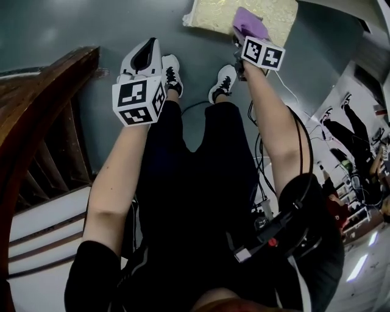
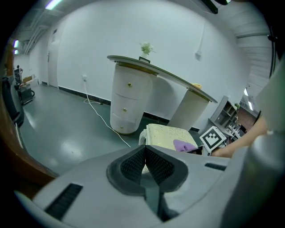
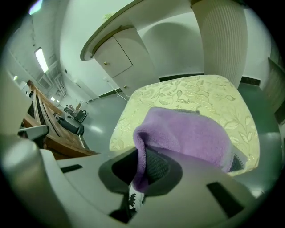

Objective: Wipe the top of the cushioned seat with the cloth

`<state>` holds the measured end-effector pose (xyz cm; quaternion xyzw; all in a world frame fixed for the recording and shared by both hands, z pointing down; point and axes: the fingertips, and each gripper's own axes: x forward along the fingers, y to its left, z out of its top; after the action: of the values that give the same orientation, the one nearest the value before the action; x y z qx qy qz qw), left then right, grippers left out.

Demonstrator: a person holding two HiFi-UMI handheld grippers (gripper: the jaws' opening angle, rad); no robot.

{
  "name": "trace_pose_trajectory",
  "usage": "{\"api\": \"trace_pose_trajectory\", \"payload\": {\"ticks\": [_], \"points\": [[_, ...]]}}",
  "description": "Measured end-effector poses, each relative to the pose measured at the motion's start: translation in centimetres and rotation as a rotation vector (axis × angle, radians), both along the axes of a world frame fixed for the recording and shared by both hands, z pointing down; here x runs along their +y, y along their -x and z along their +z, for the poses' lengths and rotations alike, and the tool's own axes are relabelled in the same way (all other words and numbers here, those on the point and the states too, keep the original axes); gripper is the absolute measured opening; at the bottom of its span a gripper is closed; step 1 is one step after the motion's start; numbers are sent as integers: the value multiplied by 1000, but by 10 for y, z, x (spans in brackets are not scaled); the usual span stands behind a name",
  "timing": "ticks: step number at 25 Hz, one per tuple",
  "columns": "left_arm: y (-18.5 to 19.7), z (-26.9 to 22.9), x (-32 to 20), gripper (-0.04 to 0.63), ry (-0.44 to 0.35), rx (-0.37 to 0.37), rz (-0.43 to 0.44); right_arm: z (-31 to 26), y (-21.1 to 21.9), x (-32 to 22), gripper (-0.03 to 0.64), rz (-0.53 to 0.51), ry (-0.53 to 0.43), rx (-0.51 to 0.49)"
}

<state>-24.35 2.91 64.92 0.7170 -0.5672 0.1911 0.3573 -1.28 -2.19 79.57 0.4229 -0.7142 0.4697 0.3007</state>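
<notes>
The cushioned seat [image 1: 244, 15] has a pale yellow top with a leaf pattern and stands on the grey floor ahead of me; it also shows as the seat [image 3: 187, 95] in the right gripper view and the seat [image 2: 164, 135] in the left one. A purple cloth [image 3: 187, 136] is pinched in my right gripper [image 3: 142, 171], which is shut on it and holds it over the seat's near edge. The cloth [image 1: 248, 23] lies on the seat top. My left gripper [image 1: 146, 58] hangs over the floor to the left, shut and empty.
A dark wooden stair rail [image 1: 36, 116] runs along my left. A white curved counter on round pedestals [image 2: 129, 98] stands behind the seat, with a cable [image 2: 100, 113] trailing across the floor. Cluttered shelves [image 1: 359, 152] are at the right.
</notes>
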Motion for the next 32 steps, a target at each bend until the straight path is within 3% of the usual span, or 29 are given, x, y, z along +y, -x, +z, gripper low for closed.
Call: {"api": "trace_pose_trajectory", "payload": {"ticks": [15, 17, 20, 23, 27, 32], "points": [[39, -10, 34, 5, -18, -13, -80, 4, 77, 2, 23, -105, -12, -37], [40, -12, 42, 5, -18, -23, -82, 3, 98, 6, 23, -157, 8, -70], [37, -20, 56, 5, -26, -105, -17, -2, 140, 16, 23, -282, 51, -124], [32, -41, 73, 5, -20, -126, 31, -32, 166, 19, 23, -327, 45, -194], [41, -86, 85, 5, -30, -119, 3, -104, 189, 28, 23, -384, 33, -299], [22, -166, 58, 5, -124, -53, -5, -194, 187, 21, 23, -436, -40, -379]]}}
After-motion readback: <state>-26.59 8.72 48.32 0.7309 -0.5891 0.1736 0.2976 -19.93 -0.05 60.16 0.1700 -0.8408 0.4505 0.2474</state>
